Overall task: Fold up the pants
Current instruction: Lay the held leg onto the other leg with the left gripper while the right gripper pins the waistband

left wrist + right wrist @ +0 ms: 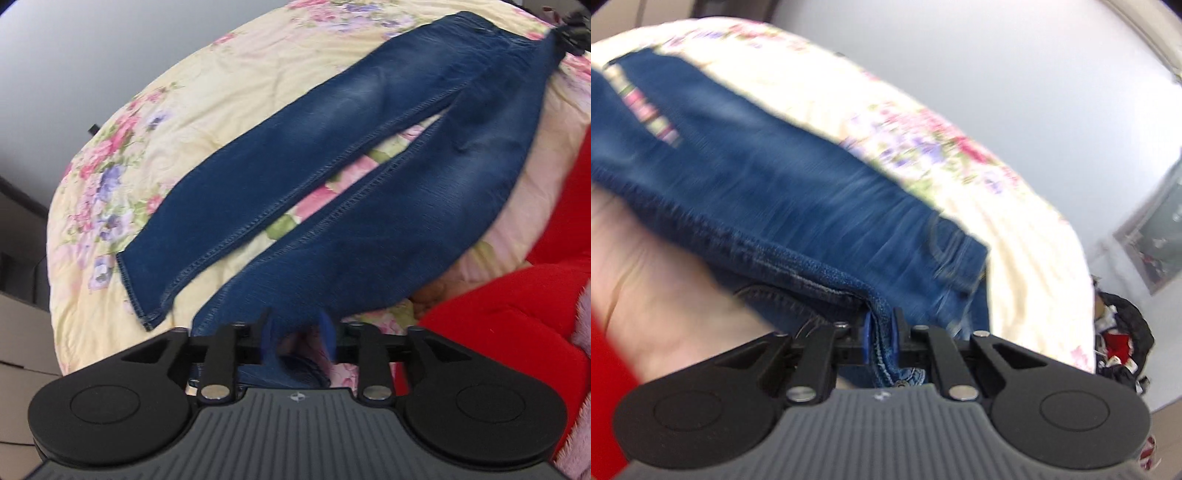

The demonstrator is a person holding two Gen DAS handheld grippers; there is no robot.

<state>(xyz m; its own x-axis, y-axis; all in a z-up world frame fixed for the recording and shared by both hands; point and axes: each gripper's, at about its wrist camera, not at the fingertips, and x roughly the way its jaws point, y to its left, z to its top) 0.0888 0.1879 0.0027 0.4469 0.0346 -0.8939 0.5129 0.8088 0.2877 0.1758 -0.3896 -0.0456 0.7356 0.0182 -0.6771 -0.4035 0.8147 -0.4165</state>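
Pants (332,177): blue jeans spread lengthwise on the floral quilt; waistband toward 1 o'clock in the left wrist view, leg ends toward 7 o'clock
Far leg (266,162): lies flat, hem open at 8 o'clock, apart from the near leg along most of its length, with quilt showing between
Near leg (417,206): runs down to 6 o'clock and ends between the fingers of the left gripper
Left gripper (297,334): fingers partly closed, blue pads pinching the near leg's cuff; cloth bunches behind the pads
Waistband corner (881,332): seamed denim edge stands between the pads at 6 o'clock in the right wrist view
Right gripper (881,332): fingers nearly together, clamped on the waistband corner; seen small at 1 o'clock in the left wrist view (570,31)
Floral quilt (122,158): cream with pink and purple flowers, under the whole garment
Red fabric (535,295): at 4 o'clock, just beside the near leg
Dark bundle (1123,332): black and red cloth at 4 o'clock, off the quilt's edge
Image quality: right wrist view is motion-blurred
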